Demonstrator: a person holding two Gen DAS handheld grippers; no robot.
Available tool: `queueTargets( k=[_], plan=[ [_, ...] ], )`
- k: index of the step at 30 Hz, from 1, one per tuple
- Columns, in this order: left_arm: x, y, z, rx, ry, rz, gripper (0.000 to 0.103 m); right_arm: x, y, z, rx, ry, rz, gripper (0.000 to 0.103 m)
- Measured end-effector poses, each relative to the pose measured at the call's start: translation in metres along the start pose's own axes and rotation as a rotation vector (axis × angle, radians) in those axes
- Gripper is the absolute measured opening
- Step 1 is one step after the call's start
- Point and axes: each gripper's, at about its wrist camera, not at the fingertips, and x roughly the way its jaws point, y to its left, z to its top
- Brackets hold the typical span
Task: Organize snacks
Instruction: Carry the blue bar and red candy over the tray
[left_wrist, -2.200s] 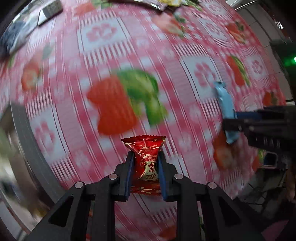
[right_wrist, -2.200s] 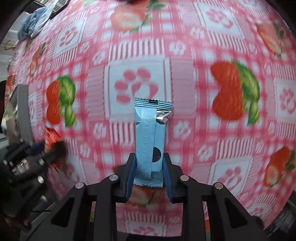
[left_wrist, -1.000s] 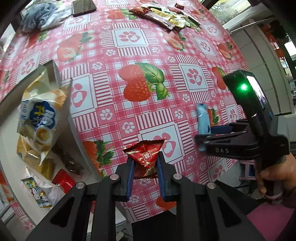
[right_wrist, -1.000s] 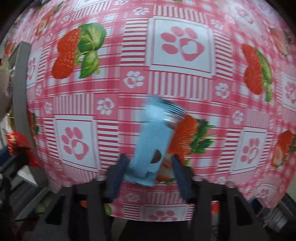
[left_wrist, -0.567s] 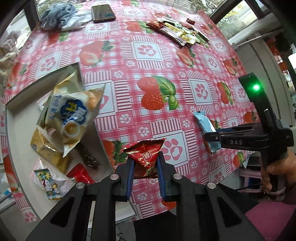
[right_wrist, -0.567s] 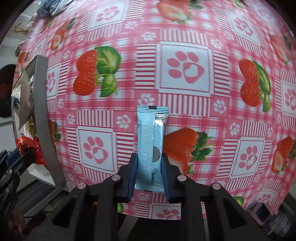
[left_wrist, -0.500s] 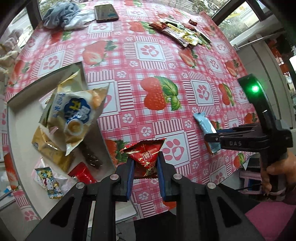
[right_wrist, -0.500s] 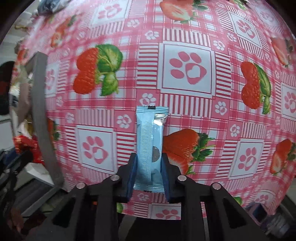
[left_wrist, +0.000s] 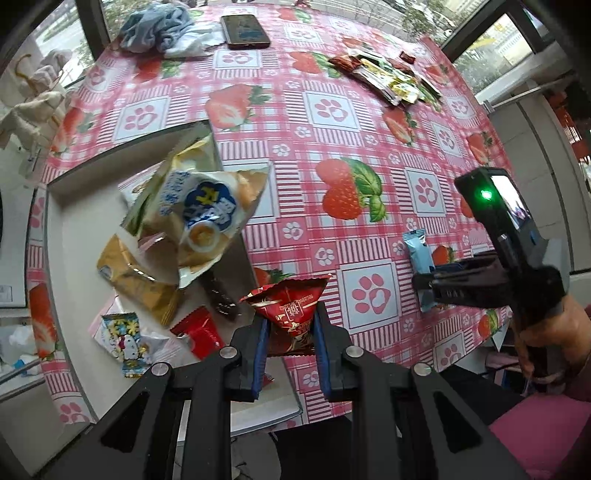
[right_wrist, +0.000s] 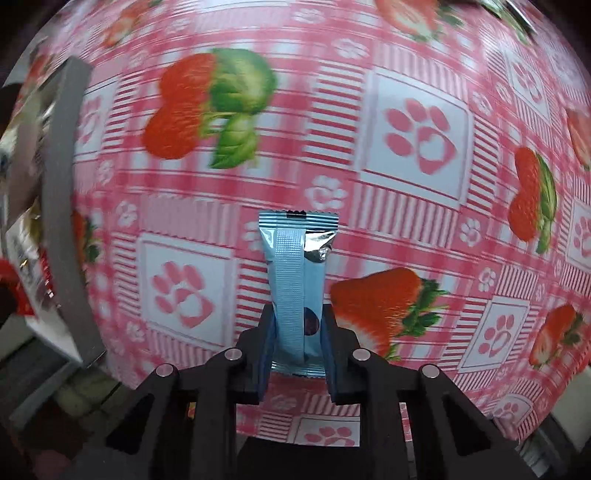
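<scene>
My left gripper (left_wrist: 289, 332) is shut on a red snack packet (left_wrist: 290, 308), held above the right wall of a grey tray (left_wrist: 70, 236) near the table's front edge. The tray holds a large chip bag (left_wrist: 199, 210), a gold packet (left_wrist: 136, 280), a red packet (left_wrist: 197, 334) and a cartoon candy packet (left_wrist: 123, 339). My right gripper (right_wrist: 297, 343) is shut on a light blue snack bar (right_wrist: 297, 280), held over the tablecloth right of the tray (right_wrist: 59, 206). The bar (left_wrist: 419, 254) and right gripper also show in the left wrist view.
A pile of loose snack packets (left_wrist: 388, 75) lies at the far right of the strawberry tablecloth (left_wrist: 332, 122). A phone (left_wrist: 245, 31) and a bundle of cloth (left_wrist: 162, 27) lie at the far edge. The table's front edge is close below both grippers.
My left gripper has moved left with the red packet, from over the cloth to the tray's right wall. My right gripper with the blue bar has drifted toward the tray.
</scene>
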Motion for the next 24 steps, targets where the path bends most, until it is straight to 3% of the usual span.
queueTargets(
  k=[8, 13, 24],
  plan=[
    [-0.008, 0.015, 0.001, -0.050, -0.031, 0.017, 0.025, -0.062, 0.043, 0.014, -0.098, -0.119, 0.140, 0.025],
    [-0.014, 0.029, 0.000, -0.090, -0.056, 0.029, 0.025, -0.090, 0.082, 0.031, -0.184, -0.146, 0.179, 0.025],
    [-0.022, 0.074, -0.020, -0.219, -0.079, 0.065, 0.025, -0.089, 0.152, 0.031, -0.396, -0.147, 0.200, 0.025]
  ],
)
